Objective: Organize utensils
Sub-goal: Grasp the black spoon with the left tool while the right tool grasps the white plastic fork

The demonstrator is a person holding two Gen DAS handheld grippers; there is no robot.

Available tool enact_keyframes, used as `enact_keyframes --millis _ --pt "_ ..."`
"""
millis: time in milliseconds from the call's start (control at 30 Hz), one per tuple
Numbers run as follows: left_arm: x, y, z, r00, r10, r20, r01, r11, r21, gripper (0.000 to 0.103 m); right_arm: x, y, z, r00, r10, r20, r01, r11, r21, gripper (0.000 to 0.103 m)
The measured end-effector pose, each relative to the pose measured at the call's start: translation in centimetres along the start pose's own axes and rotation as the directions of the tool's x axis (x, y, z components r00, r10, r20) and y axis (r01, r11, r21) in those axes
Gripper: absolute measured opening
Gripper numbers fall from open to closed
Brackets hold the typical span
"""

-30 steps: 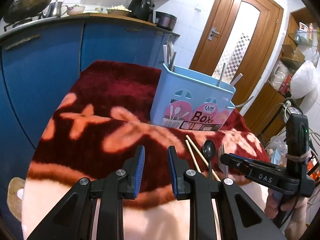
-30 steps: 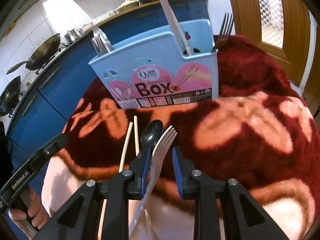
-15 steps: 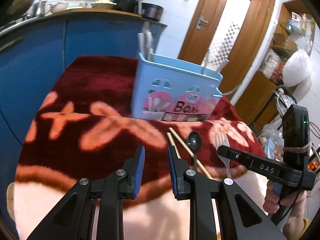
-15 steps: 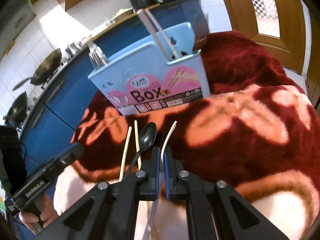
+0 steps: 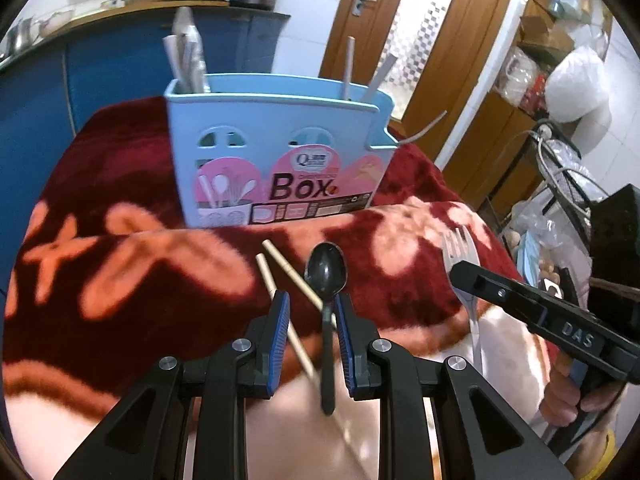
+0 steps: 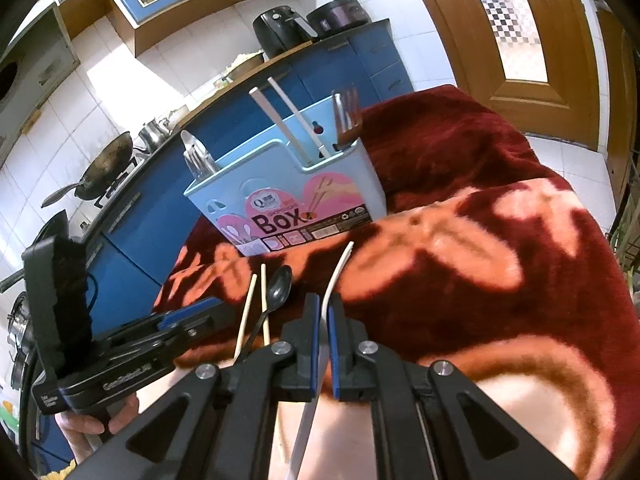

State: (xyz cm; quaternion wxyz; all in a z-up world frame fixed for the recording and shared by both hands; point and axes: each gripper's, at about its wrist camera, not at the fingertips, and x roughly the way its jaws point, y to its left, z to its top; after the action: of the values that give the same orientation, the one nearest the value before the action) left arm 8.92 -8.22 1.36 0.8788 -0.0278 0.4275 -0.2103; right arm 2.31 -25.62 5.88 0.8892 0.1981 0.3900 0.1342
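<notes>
1. Two wooden chopsticks (image 5: 280, 280) and a black plastic spoon (image 5: 325, 270) lie on the red flowered blanket (image 5: 120, 200), between the left gripper (image 5: 310, 312)'s spread jaws.
2. The right gripper (image 6: 324, 320) clamps a white plastic fork (image 6: 338, 270) before the light-blue utensil box (image 6: 288, 200).

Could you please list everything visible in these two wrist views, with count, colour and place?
Utensil box: one, light blue with pink label, upright on the blanket; utensils stand in it.
Blanket: one, dark red with peach pattern, covering the surface.
Chopsticks: two, pale wood, lying before the box.
Spoon: one, black, lying beside the chopsticks, handle between the open left fingers.
Fork: one, white, clamped in the right gripper.
Wok: one, dark, on the stove.
Door: one, brown, far right.
Left gripper: black, blue pads, open.
Right gripper: black, blue pads, shut on fork.
</notes>
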Motion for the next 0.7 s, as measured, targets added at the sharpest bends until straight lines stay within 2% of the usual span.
enact_keyframes --millis 267,400,600,700 --pt "2.2 -2.1 0.6 0.997 0.037 -0.071 -0.032 0.997 0.069 0.024 -0.4 -1.1 -0.1 1.000 0.017 0.012 -0.018 1.000 0.015 0.006" --pt "3.1 -2.7 1.1 0.996 0.051 -0.077 -0.044 0.995 0.086 0.024 -0.5 -1.4 -0.2 0.999 0.028 0.014 -0.029 0.999 0.021 0.006" --pt "5.1 -3.7 1.8 0.989 0.108 -0.097 -0.095 0.987 0.130 0.024 -0.6 -1.8 -0.1 0.999 0.039 0.018 -0.039 0.999 0.025 0.006" --pt "6.0 -3.6 1.9 0.984 0.134 -0.115 -0.120 0.986 0.120 0.024 -0.6 -2.0 -0.2 0.999 0.044 0.018 -0.044 0.999 0.024 0.006"
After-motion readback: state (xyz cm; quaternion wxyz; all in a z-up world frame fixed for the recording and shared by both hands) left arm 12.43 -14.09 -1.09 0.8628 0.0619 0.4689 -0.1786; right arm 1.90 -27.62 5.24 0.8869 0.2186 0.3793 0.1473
